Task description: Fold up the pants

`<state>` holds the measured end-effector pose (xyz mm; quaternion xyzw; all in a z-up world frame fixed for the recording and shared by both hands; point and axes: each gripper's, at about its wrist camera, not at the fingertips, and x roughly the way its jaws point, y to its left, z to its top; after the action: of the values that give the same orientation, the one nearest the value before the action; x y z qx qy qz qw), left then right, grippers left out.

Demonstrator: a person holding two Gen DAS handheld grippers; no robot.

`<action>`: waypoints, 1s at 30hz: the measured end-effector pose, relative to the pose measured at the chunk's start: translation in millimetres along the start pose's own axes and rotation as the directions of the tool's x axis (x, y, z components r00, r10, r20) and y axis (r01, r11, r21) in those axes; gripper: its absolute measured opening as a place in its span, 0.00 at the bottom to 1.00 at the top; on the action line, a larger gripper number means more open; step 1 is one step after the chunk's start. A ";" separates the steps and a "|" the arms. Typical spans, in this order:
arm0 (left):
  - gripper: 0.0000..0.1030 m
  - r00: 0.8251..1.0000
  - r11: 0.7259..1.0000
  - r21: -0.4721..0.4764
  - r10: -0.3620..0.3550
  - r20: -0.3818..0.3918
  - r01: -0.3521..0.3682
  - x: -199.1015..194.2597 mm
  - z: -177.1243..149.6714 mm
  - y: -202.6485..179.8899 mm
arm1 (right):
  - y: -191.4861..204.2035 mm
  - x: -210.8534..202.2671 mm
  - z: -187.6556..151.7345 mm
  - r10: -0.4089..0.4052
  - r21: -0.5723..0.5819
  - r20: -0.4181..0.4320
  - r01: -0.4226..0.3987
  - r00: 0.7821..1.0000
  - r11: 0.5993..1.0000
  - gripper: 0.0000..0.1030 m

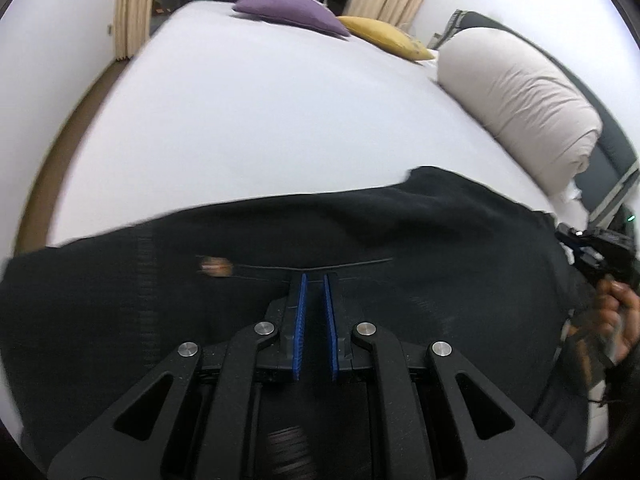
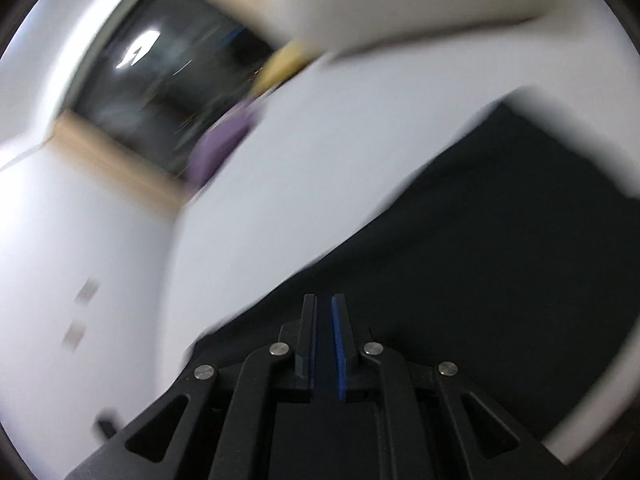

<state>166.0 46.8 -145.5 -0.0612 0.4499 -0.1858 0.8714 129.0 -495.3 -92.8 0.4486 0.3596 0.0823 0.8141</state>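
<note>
Black pants (image 1: 360, 232) lie spread across the near part of a white bed (image 1: 260, 112); a small orange-brown label (image 1: 216, 266) shows on them. My left gripper (image 1: 314, 278) hovers over the pants, its blue-padded jaws nearly together with a narrow gap and nothing visibly between them. My right gripper (image 1: 592, 248) appears at the right edge of the pants, held by a hand. In the blurred right wrist view the right gripper (image 2: 324, 300) is over the pants (image 2: 500, 240), jaws nearly shut with a thin gap.
A purple cushion (image 1: 292, 10) and a yellow cushion (image 1: 384, 36) lie at the far end of the bed. A rolled cream duvet (image 1: 516, 96) lies along the right side. Curtains and a dark window stand behind.
</note>
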 end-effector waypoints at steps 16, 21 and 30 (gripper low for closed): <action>0.09 1.000 0.994 -0.109 -0.019 0.017 0.021 -24.4 -0.9 32.3 | 62.4 176.8 -67.2 0.185 0.121 -0.207 -0.163 0.961 0.979 0.00; 0.09 0.999 0.990 -0.138 -0.031 0.037 0.036 -30.5 -5.2 35.9 | 24.2 116.5 -52.5 0.003 0.221 -0.017 0.001 1.000 0.975 0.01; 0.09 1.000 0.994 -0.106 -0.002 -0.021 0.000 -38.6 -8.8 -17.0 | 99.4 109.1 -167.6 0.219 0.014 -0.305 -0.226 0.927 0.974 0.32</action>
<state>134.0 46.3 -116.7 -0.1057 0.4684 -0.1627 0.8620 116.6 -275.0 -126.9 0.4595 0.4269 0.2461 0.7390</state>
